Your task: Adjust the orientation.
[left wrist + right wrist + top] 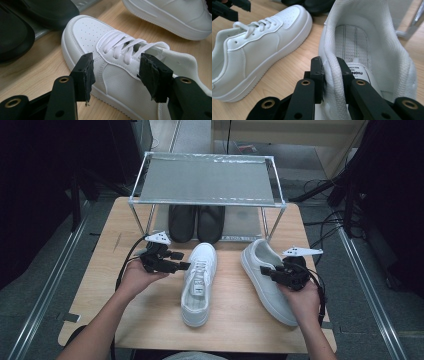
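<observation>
White sneakers both sit on the desk point(150, 317) in front of the shoe rack point(207, 180): right sneaker point(267, 277) pinched at its collar by the right gripper point(332, 72), left sneaker point(199, 282) between the left gripper's point(116, 75) spread jaws, ungripped; racking beside the black shoes point(196, 222) remains, I judge.

Wood table point(235, 320) w/ metal shelf rack point(207, 180) at back; grey floor point(45, 285), cables point(325, 227) right, dark surroundings.

High view above the table point(150, 320), looking down; tongs views close, both on the laced shoe point(120, 65).
</observation>
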`<action>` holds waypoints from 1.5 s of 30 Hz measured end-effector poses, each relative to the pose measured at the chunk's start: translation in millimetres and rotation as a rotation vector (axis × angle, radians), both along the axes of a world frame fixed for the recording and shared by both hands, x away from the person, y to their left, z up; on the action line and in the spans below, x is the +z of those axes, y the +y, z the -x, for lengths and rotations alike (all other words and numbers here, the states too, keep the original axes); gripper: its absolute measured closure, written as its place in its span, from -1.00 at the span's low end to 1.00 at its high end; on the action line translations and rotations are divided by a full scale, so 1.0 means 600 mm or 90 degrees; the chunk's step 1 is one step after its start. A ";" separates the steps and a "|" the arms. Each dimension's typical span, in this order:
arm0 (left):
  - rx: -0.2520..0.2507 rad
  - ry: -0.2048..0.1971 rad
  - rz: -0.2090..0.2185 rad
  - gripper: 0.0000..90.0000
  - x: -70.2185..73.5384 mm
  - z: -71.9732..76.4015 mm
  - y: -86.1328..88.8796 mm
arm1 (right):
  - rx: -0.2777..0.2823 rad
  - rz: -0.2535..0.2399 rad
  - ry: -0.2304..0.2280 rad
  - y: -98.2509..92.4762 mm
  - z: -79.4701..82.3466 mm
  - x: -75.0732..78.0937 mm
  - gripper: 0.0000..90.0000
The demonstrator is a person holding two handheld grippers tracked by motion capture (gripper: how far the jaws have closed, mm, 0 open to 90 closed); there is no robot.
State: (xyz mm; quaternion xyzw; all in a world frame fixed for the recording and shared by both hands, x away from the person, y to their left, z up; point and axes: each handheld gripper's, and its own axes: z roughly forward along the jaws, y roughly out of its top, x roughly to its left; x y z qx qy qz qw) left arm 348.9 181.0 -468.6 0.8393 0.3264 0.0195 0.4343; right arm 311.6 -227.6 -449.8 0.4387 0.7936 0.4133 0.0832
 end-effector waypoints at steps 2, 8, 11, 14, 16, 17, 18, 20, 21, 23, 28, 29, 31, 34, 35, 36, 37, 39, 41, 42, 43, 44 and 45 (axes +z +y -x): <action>0.001 0.000 -0.004 0.01 0.000 0.001 0.002 | 0.014 0.005 0.001 0.011 0.001 -0.001 0.79; 0.006 -0.002 -0.002 0.01 -0.001 0.006 0.007 | 0.049 0.014 -0.001 0.045 -0.001 -0.006 0.78; 0.009 -0.002 0.001 0.01 0.000 0.008 0.009 | 0.067 0.031 -0.009 0.063 0.001 -0.009 0.78; 0.011 -0.004 0.001 0.01 0.001 0.010 0.011 | 0.078 0.032 -0.009 0.072 0.000 -0.011 0.78; 0.011 -0.005 0.001 0.01 0.001 0.011 0.012 | 0.079 0.035 -0.008 0.077 -0.001 -0.013 0.78; 0.011 -0.005 0.000 0.01 0.001 0.011 0.012 | 0.081 0.036 -0.007 0.080 0.000 -0.015 0.78; 0.009 -0.004 0.001 0.01 0.001 0.011 0.012 | 0.084 0.037 -0.003 0.082 0.000 -0.017 0.78; 0.011 -0.005 0.003 0.01 0.000 0.012 0.012 | 0.090 0.044 -0.001 0.090 0.002 -0.020 0.78; 0.011 -0.005 0.001 0.01 0.000 0.012 0.011 | 0.095 0.045 0.000 0.093 0.003 -0.022 0.78; 0.011 -0.004 0.000 0.01 0.000 0.012 0.011 | 0.103 0.047 0.003 0.099 0.003 -0.026 0.77; 0.007 -0.007 0.001 0.01 0.002 0.014 0.012 | 0.111 0.048 -0.004 0.106 0.007 -0.034 0.75; 0.007 -0.006 0.001 0.01 0.002 0.013 0.012 | 0.112 0.044 -0.003 0.104 0.007 -0.035 0.73; 0.007 -0.007 -0.001 0.01 0.002 0.013 0.012 | 0.105 0.034 -0.006 0.101 0.007 -0.035 0.62; 0.006 -0.008 0.000 0.01 0.002 0.013 0.012 | 0.098 0.007 -0.017 0.093 0.011 -0.025 0.56; 0.008 -0.007 0.001 0.01 0.002 0.013 0.012 | 0.095 -0.001 -0.021 0.089 0.013 -0.019 0.56; 0.009 -0.007 0.001 0.01 0.002 0.012 0.012 | 0.091 -0.008 -0.026 0.084 0.016 -0.015 0.56; 0.009 -0.007 0.001 0.01 0.002 0.012 0.012 | 0.088 -0.014 -0.029 0.080 0.019 -0.011 0.56; 0.010 -0.007 0.002 0.01 0.002 0.012 0.012 | 0.083 -0.016 -0.037 0.074 0.028 -0.003 0.56; 0.009 -0.007 0.001 0.01 0.002 0.012 0.011 | 0.079 -0.010 -0.043 0.071 0.034 0.002 0.53; 0.008 -0.008 0.000 0.01 0.002 0.013 0.010 | 0.077 -0.009 -0.051 0.068 0.037 0.005 0.54; 0.007 -0.010 -0.001 0.01 0.002 0.013 0.010 | 0.077 -0.019 -0.052 0.063 0.040 0.009 0.55; 0.006 -0.010 0.000 0.01 0.002 0.013 0.010 | 0.073 -0.028 -0.055 0.058 0.043 0.012 0.56; 0.007 -0.011 -0.001 0.01 0.002 0.013 0.010 | 0.070 -0.030 -0.057 0.054 0.046 0.014 0.60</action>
